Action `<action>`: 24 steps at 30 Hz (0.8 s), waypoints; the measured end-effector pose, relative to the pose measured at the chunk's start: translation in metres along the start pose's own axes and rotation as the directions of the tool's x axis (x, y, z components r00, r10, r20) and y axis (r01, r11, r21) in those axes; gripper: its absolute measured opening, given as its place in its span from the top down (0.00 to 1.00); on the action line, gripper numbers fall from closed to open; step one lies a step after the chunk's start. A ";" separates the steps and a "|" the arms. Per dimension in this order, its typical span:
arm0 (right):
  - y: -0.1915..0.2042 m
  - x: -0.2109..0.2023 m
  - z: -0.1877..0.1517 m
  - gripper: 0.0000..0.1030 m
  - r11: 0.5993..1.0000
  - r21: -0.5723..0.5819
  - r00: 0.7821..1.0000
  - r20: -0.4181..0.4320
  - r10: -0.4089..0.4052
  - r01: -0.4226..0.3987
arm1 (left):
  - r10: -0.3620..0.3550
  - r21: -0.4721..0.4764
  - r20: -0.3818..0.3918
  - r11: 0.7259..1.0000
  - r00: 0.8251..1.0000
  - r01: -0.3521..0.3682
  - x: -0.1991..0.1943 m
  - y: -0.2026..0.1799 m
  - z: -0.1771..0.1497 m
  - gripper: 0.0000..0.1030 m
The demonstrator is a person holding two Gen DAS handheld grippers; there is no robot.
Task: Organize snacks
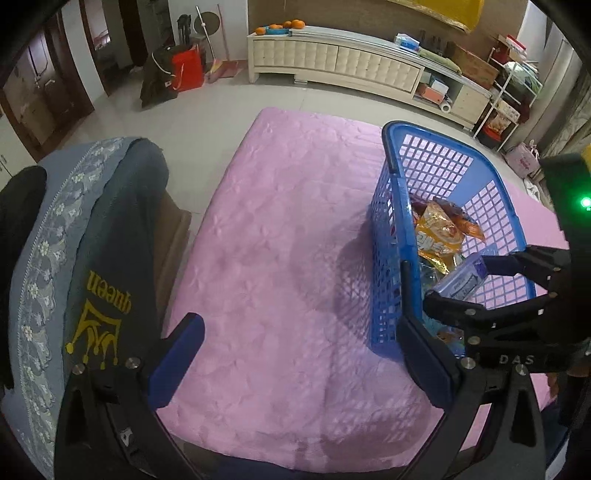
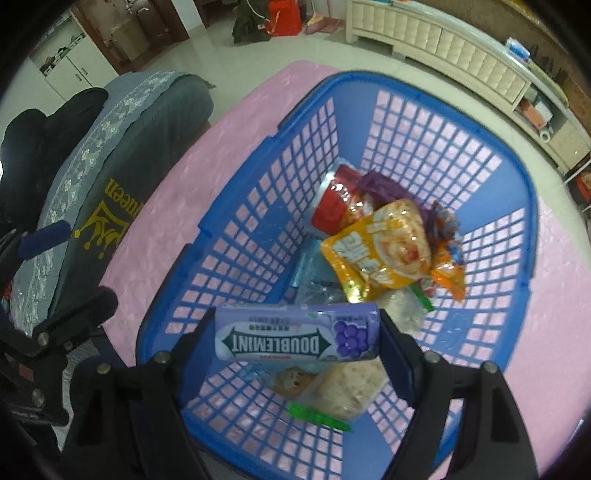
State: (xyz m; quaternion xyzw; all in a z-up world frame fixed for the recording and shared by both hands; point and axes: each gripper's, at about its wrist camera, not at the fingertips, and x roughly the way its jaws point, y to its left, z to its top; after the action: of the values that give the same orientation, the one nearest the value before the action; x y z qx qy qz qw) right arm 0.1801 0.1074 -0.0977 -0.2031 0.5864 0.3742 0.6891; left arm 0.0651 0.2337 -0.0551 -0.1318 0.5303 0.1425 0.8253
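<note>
Right gripper (image 2: 297, 334): I am seeing its two fingers pinching a purple Doublemint gum pack (image 2: 295, 332) by the short ends, low and centre in the right wrist view; the pack is lying crosswise, its label reading upside down, grape picture towards the right; it is hanging above the near part of the blue basket (image 2: 236, 206), over the snacks, touching none that I can make out.

Basket contents, working upward in the frame: a pale rice-cracker packet (image 2: 351, 387) with a green strip directly under the gum; a yellow snack bag (image 2: 380, 247) at centre; a red packet (image 2: 336, 203) and a purple wrapper (image 2: 384, 186) beyond it; an orange packet (image 2: 448, 277) to its right; a clear bluish wrapper (image 2: 314, 266) to its left.

Left gripper (image 1: 301, 354): I am holding its blue-padded fingers spread wide with nothing between them, lower centre of the left wrist view; the right-hand finger is sitting just beside the basket's near corner; whether it is touching, I cannot tell.

Surroundings: the basket is resting on a pink quilted cloth (image 1: 288, 229), right of centre; a grey-blue cover (image 1: 99, 258) marked "queen" with a gold crown is filling the left; a cream cabinet (image 1: 332, 59) is running along the top, oranges (image 1: 284, 26) on its left end.
</note>
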 end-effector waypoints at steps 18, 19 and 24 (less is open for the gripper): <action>-0.031 -0.081 -0.076 0.07 0.994 0.111 0.968 0.248 -0.040 0.012 | -0.106 0.080 0.163 0.992 0.981 0.094 -0.045 -0.051 -0.039 0.00; -0.032 -0.087 -0.083 0.07 0.994 0.110 0.964 0.262 -0.046 0.018 | -0.123 0.088 0.171 0.990 0.977 0.109 -0.048 -0.056 -0.042 0.00; -0.034 -0.114 -0.126 0.07 0.988 0.126 0.934 0.335 -0.123 0.085 | -0.145 0.111 0.212 0.986 0.966 0.124 -0.060 -0.088 -0.063 0.00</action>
State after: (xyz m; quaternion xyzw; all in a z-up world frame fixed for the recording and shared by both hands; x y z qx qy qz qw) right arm 0.1196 -0.0363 -0.0221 -0.1279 0.4660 0.3338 0.8094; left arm 0.0216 0.1230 -0.0197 -0.1110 0.4320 0.0739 0.8920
